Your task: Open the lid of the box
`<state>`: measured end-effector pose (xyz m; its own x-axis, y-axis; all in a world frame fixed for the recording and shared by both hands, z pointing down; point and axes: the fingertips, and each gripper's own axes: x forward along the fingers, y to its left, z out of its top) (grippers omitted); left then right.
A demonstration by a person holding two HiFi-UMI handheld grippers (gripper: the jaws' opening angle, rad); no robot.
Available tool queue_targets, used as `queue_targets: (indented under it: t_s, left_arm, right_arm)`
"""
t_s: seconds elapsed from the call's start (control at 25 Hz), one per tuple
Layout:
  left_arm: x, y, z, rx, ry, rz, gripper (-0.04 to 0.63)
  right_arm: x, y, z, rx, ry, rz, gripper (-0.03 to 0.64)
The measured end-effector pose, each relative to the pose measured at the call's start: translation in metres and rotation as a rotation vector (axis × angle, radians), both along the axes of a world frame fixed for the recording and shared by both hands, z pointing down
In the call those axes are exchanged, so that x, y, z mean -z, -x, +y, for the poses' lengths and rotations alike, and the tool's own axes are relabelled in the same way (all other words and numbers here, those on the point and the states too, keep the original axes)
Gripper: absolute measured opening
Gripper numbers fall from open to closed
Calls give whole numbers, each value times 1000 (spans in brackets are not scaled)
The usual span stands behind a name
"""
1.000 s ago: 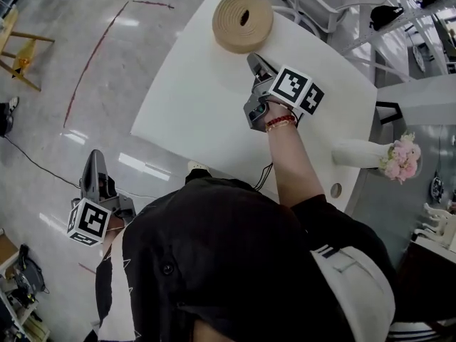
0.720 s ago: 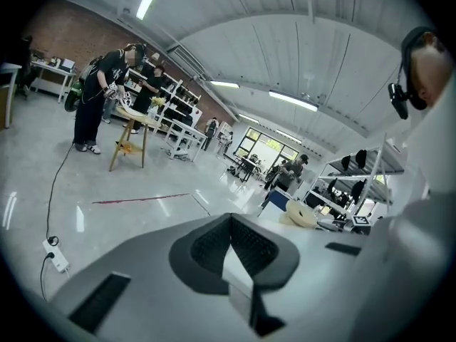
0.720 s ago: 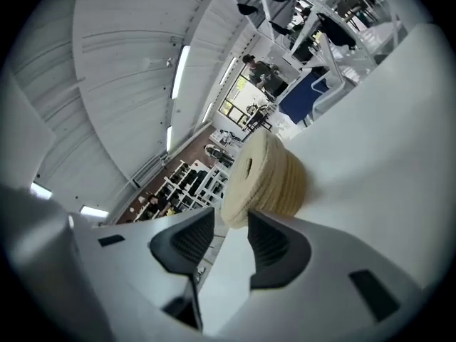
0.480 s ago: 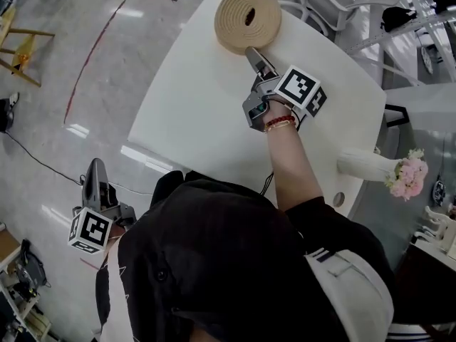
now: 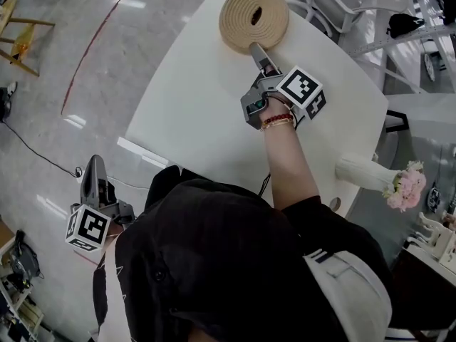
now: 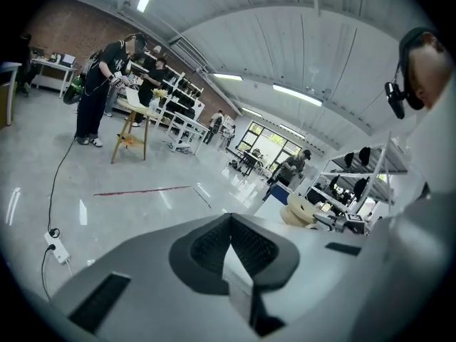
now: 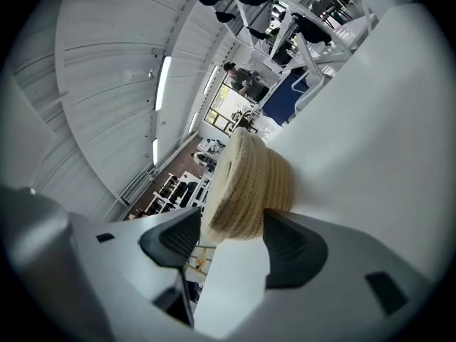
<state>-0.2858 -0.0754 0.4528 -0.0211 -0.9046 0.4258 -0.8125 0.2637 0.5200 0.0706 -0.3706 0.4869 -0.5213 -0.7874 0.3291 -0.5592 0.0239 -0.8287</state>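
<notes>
Opening just now, right claw (image 5: 255,49) straddles woven box (image 5: 239,9); left claw (image 6: 229,219) pressed together.

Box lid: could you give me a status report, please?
Right gripper just opened, box rim between jaws, unpressed. Left gripper shut, idle off the table. Lid on. Nothing in the way.

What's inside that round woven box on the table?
Nothing inside shows: the woven lid covers the box. Only a dark spot at the lid's middle is visible.
</notes>
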Motion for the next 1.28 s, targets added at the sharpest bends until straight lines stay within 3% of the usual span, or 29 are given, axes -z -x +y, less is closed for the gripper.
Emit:
queue_targets:
  t_s: [0.64,1.28]
  left_arm:
    - [2,-12,1,2,6,8,9]
    - [-4,-2,6,48,3,33,9]
  right_arm:
    - [-4,-2,-1,-63,81,-116,155]
    - [-6,0,1,-71,105,-146,138]
